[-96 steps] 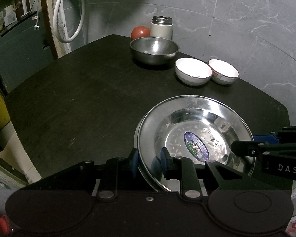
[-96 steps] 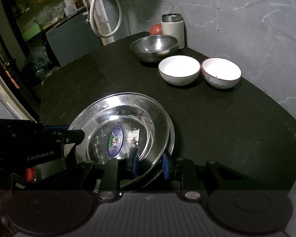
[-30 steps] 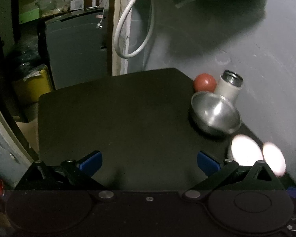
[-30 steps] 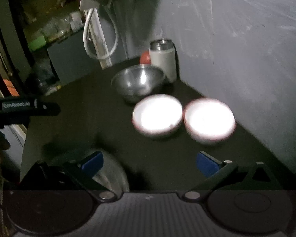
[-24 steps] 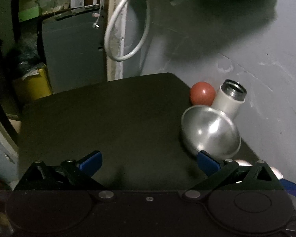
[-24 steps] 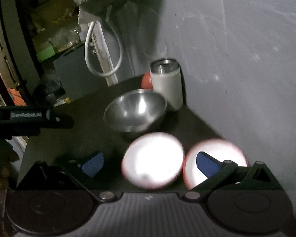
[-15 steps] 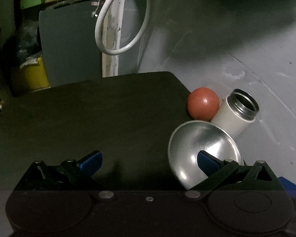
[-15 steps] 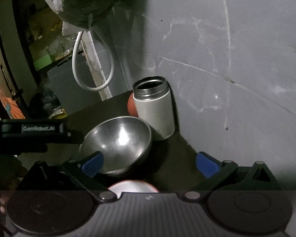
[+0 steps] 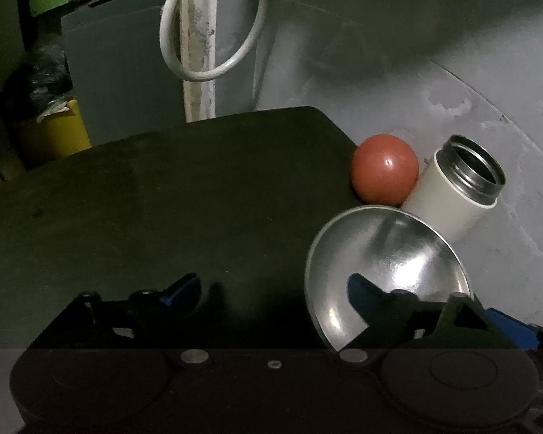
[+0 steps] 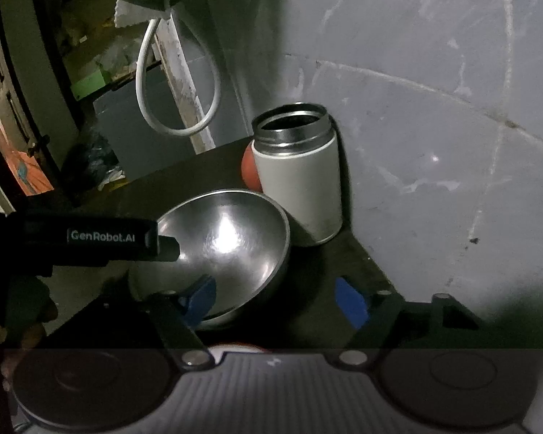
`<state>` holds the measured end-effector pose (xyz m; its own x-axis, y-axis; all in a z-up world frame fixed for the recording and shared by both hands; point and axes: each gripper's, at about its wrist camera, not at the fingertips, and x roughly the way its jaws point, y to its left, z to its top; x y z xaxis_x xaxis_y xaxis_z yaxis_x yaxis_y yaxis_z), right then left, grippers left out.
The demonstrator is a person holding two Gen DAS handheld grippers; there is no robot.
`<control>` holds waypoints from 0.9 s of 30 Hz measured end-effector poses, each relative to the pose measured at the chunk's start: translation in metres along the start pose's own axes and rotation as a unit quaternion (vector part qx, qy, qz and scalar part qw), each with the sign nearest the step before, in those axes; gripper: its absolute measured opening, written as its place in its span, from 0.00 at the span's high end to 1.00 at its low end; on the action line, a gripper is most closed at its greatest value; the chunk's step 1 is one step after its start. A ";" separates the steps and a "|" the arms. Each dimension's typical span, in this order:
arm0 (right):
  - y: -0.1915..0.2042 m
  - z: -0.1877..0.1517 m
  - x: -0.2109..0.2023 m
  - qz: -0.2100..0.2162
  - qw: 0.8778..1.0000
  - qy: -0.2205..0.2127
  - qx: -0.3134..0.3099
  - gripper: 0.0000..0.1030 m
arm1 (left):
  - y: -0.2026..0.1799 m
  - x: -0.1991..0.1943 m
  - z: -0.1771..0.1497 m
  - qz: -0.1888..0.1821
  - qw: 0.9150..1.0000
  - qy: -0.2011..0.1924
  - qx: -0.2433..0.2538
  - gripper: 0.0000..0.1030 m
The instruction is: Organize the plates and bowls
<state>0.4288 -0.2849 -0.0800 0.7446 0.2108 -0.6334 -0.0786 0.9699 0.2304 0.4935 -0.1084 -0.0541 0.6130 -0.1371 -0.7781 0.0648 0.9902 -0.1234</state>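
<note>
Shiny steel bowl [image 9: 387, 264], empty and upright, between wide-spread left gripper [image 9: 275, 289] and right gripper [image 10: 275, 294].

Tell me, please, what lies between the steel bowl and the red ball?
Nothing: in the left wrist view the steel bowl rim meets the red ball with the white flask beside them.
</note>
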 end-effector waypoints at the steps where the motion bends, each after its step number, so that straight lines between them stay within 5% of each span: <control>1: 0.000 0.000 0.000 0.002 1.000 0.002 0.000 0.30 | 0.000 0.001 0.000 0.000 1.000 0.001 0.000 0.21; 7: -0.003 0.002 0.005 0.023 1.000 0.010 0.004 0.48 | -0.002 0.007 -0.001 -0.018 1.000 0.016 0.002 0.58; 9: -0.003 0.003 0.007 0.030 0.999 0.011 0.005 0.61 | -0.003 0.009 -0.002 -0.026 0.999 0.018 0.000 0.64; 13: -0.001 0.005 0.008 0.032 0.999 0.011 0.002 0.66 | -0.009 0.007 -0.006 -0.043 0.999 0.014 0.008 0.85; 20: 0.001 0.005 -0.008 0.035 0.999 -0.003 0.000 0.73 | -0.009 -0.015 -0.008 -0.042 0.999 -0.002 -0.001 0.86; 27: 0.008 0.004 -0.062 0.038 0.998 -0.043 0.002 0.73 | -0.020 -0.079 -0.010 -0.044 0.997 -0.059 0.018 0.86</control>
<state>0.3849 -0.2909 -0.0357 0.7911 0.2723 -0.5478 -0.1349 0.9511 0.2780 0.4359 -0.1178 0.0037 0.6921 -0.2221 -0.6868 0.1496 0.9750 -0.1645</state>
